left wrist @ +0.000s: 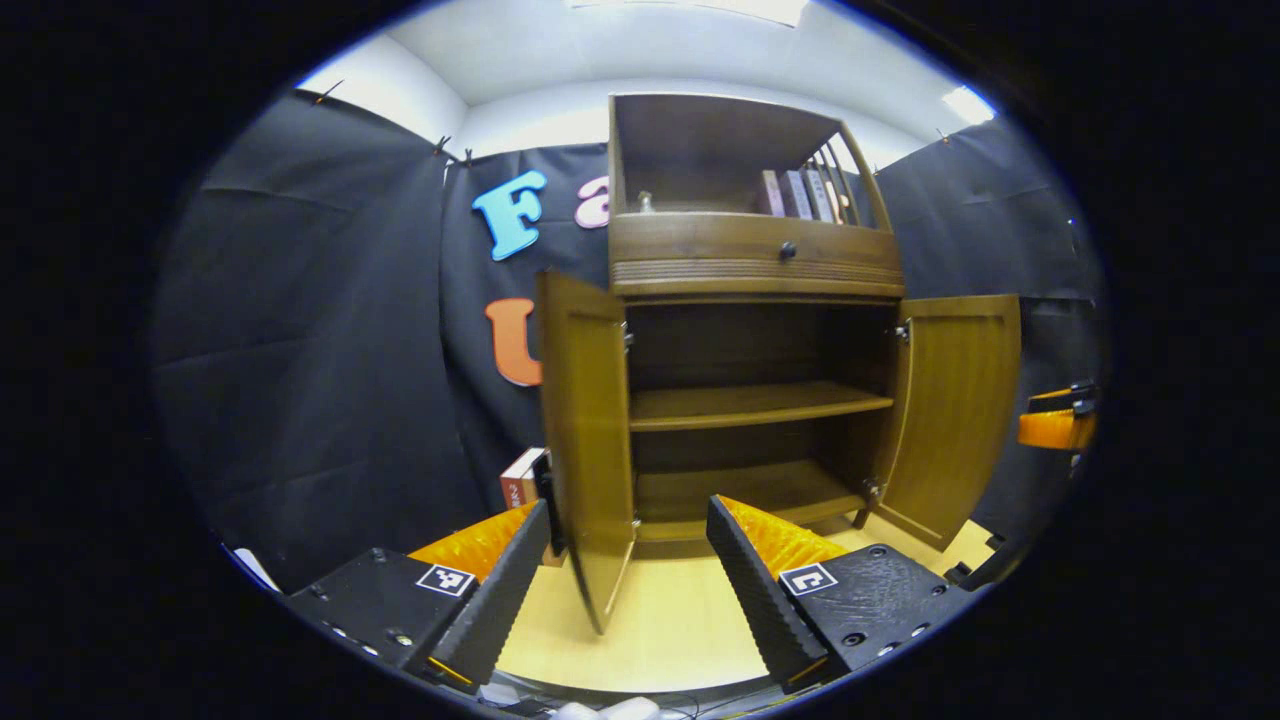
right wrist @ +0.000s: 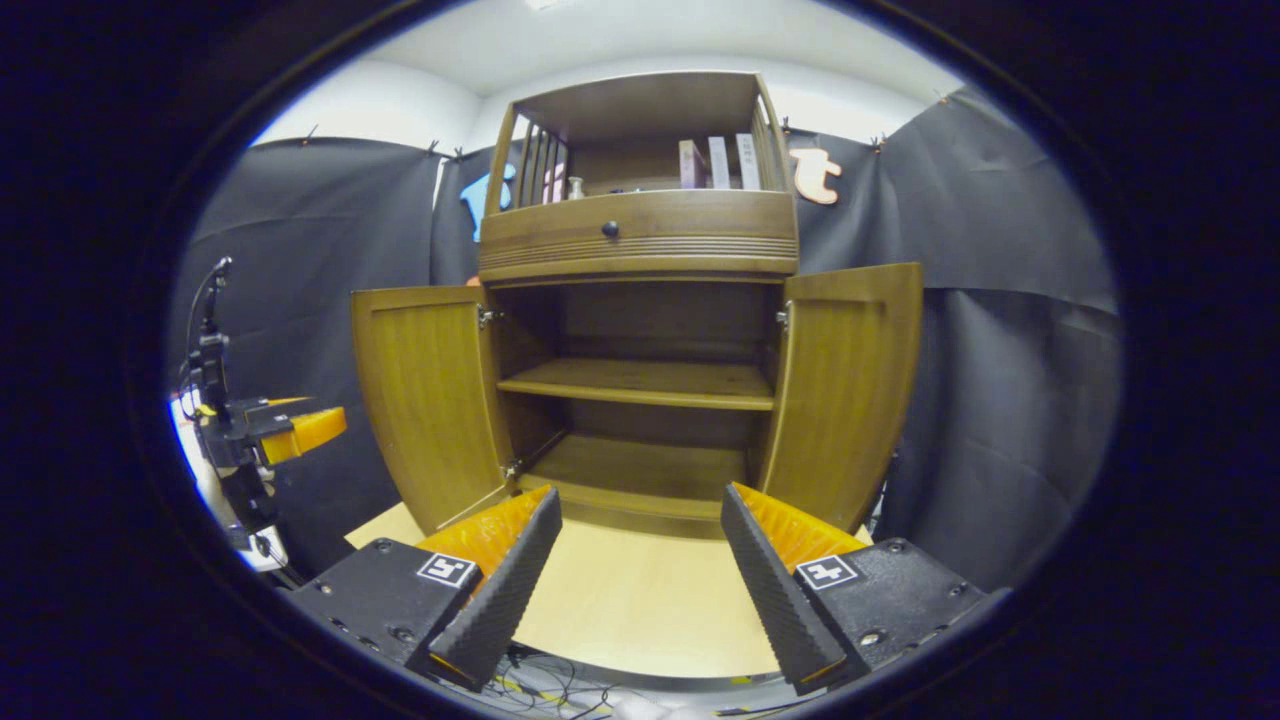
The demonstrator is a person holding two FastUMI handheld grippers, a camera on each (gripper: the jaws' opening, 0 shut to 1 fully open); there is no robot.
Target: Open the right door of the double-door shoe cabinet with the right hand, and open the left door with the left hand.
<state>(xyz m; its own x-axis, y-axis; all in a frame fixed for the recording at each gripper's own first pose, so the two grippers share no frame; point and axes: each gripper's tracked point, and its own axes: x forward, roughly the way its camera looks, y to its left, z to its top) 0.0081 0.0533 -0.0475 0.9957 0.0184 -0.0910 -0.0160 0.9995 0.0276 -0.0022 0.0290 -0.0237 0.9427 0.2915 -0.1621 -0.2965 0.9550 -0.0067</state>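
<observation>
Holding nothing: your left gripper [left wrist: 628, 575] and right gripper [right wrist: 640, 570] fingers apart. Cabinet [right wrist: 640, 330] ahead of fingertips, left door [left wrist: 588, 440] and right door [right wrist: 845, 385] both swung wide. Doors look rigid, light on hinges; take free edge if adjusting.

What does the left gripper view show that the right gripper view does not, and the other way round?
The left gripper view adds a box low beside the left door, and the right hand-held gripper at the picture's edge. The right gripper view adds the left hand-held gripper, off to the side of that door. Both share the cabinet with the left door and right door open, a bare shelf, the drawer knob and books on top.
</observation>
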